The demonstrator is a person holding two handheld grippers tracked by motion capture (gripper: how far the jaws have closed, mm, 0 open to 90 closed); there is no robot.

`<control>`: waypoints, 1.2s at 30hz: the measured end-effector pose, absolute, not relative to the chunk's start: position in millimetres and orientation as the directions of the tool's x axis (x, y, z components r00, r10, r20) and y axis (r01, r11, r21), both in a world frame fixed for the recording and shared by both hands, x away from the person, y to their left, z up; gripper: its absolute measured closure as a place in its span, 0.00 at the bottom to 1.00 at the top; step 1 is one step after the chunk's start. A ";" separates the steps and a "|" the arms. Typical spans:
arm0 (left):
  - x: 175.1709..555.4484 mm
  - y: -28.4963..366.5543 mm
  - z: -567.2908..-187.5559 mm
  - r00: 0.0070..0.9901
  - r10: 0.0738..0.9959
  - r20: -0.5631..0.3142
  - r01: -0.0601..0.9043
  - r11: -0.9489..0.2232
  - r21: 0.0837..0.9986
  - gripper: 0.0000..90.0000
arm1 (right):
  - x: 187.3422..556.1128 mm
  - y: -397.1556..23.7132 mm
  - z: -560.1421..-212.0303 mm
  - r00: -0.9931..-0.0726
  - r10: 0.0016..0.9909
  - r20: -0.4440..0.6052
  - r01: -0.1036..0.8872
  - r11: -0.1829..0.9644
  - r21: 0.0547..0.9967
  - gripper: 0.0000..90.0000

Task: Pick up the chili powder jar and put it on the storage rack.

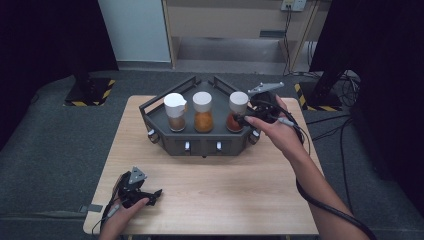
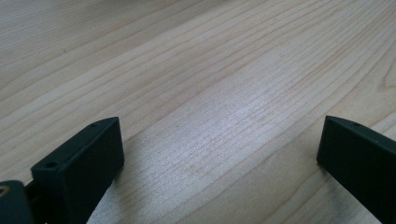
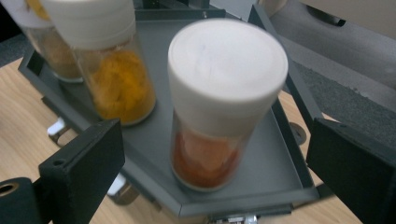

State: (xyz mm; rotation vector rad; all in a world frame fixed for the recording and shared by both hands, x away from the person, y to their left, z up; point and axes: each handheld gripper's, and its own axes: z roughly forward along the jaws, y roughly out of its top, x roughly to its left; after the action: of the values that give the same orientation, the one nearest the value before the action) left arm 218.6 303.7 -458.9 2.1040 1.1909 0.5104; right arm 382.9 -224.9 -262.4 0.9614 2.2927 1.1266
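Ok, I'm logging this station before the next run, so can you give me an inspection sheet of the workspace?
Surface: light wooden table, bare around the tray.
Job's things: dark grey tray holding three white-capped jars; red-filled jar stands upright nearest the right gripper.
Clutter: nothing seen.
Grippers: right gripper open beside the red-filled jar, jaws apart from it; left gripper open, resting low over the table.
Cables: black cable trails along the right forearm.
Surroundings: grey floor, hazard-striped stand bases.

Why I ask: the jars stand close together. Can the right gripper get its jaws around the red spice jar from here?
Probably yes. The right gripper is open, lined up on the red spice jar, and the orange jar stands clear to one side.
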 end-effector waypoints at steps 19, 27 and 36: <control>218.6 303.6 -458.9 0.509 0.860 0.014 0.604 -0.369 0.707 0.00 | 351.1 -255.4 -293.7 -0.670 0.742 -0.030 0.431 0.422 0.798 0.04; 218.6 303.6 -458.8 0.509 0.861 0.014 0.604 -0.369 0.707 0.00 | 341.6 -259.9 -311.2 -0.667 0.745 -0.020 0.444 0.419 0.792 0.04; 218.6 303.6 -458.8 0.509 0.861 0.014 0.604 -0.369 0.707 0.00 | 328.2 -262.0 -338.1 -0.673 0.739 -0.011 0.458 0.429 0.779 0.04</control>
State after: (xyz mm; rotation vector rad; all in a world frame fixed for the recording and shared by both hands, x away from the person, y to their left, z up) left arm 218.6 303.6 -458.8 2.1038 1.1914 0.5107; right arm 328.2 -262.0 -338.1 1.0244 2.3351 1.1106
